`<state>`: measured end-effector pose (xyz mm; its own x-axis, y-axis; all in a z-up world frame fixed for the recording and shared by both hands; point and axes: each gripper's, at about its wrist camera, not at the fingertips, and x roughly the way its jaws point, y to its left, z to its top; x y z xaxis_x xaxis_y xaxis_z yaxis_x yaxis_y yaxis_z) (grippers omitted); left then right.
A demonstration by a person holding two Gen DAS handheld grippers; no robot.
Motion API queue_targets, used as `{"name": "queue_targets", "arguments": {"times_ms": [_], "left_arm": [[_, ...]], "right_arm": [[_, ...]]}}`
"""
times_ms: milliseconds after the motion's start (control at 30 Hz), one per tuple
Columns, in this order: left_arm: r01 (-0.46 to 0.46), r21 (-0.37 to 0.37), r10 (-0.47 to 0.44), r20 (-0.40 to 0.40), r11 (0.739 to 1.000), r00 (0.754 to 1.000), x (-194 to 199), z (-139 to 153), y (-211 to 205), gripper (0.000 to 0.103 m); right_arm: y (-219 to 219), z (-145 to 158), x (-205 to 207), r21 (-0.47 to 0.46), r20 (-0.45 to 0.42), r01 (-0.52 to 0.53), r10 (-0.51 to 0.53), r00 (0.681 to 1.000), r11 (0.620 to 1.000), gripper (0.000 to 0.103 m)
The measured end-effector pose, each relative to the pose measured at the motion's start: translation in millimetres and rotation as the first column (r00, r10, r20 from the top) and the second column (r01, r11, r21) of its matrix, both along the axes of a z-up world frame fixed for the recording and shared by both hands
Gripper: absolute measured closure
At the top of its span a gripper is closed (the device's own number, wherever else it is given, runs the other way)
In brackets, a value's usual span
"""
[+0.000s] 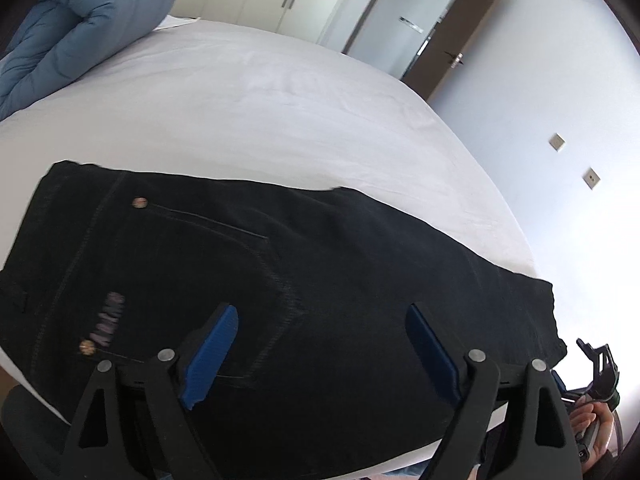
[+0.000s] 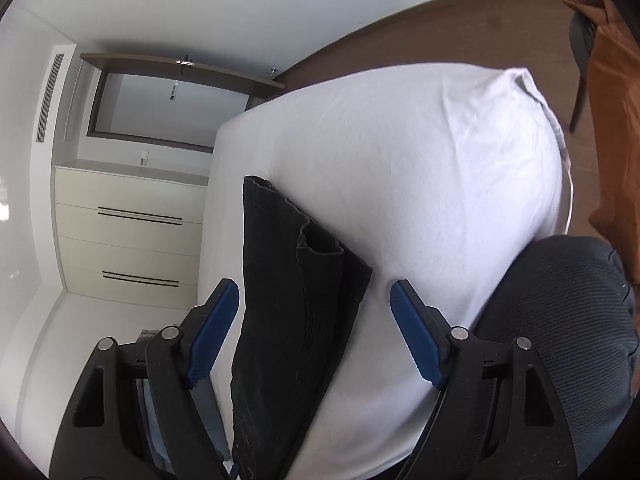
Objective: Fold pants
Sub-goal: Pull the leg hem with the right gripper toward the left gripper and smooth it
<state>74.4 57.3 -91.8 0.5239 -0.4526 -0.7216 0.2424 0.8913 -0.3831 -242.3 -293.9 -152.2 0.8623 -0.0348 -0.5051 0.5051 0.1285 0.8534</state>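
Note:
Black jeans [image 1: 280,280] lie folded on the white bed [image 1: 260,100], back pocket and copper rivets facing up. My left gripper [image 1: 322,310] hovers over the pocket area, open, its blue pads [image 1: 212,352] wide apart and holding nothing. In the right wrist view the leg ends of the jeans [image 2: 288,300] lie stacked along the bed's edge, hems pointing away. My right gripper [image 2: 316,286] is open above them, one pad on each side, not pressing the cloth. A hand [image 1: 590,426] shows at the left wrist view's lower right edge.
A rolled blue duvet [image 1: 80,20] lies at the far left of the bed. White sheet [image 2: 400,160] spreads beyond the jeans. Cream drawers [image 2: 128,232] and a doorway stand past the bed. A dark mesh chair [image 2: 560,340] and orange cloth [image 2: 616,120] sit at the right.

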Motion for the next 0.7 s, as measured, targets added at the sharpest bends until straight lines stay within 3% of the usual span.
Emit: {"name": "queue_targets", "arguments": {"times_ms": [233,367,500,600,700], "left_arm": [[0.154,0.018,-0.153,-0.025,0.988,0.988,9.5,-6.8,-87.2,0.015],[0.172,0.031,-0.17,-0.065,0.985,0.983,18.2,-16.8,-109.9,0.015],[0.17,0.057,-0.16,-0.149,0.984,0.976,21.6,-39.2,-116.9,0.015],[0.199,0.104,-0.185,-0.129,0.974,0.974,14.3,-45.5,-121.6,0.015],[0.224,0.17,-0.206,-0.116,0.96,0.972,9.6,-48.1,-131.8,0.013]], "right_arm": [[-1.1,-24.5,37.4,0.047,0.09,-0.01,0.006,0.996,0.999,0.031],[0.7,-29.7,37.6,0.091,0.118,0.009,-0.019,0.993,0.996,0.055],[5.1,-34.6,52.0,0.088,0.121,0.002,-0.013,0.993,0.996,0.072],[10.6,-39.6,63.1,0.072,0.105,-0.003,-0.004,0.994,0.997,0.086],[19.7,-35.3,73.0,0.024,0.055,-0.008,0.007,0.998,1.0,0.091]]}}
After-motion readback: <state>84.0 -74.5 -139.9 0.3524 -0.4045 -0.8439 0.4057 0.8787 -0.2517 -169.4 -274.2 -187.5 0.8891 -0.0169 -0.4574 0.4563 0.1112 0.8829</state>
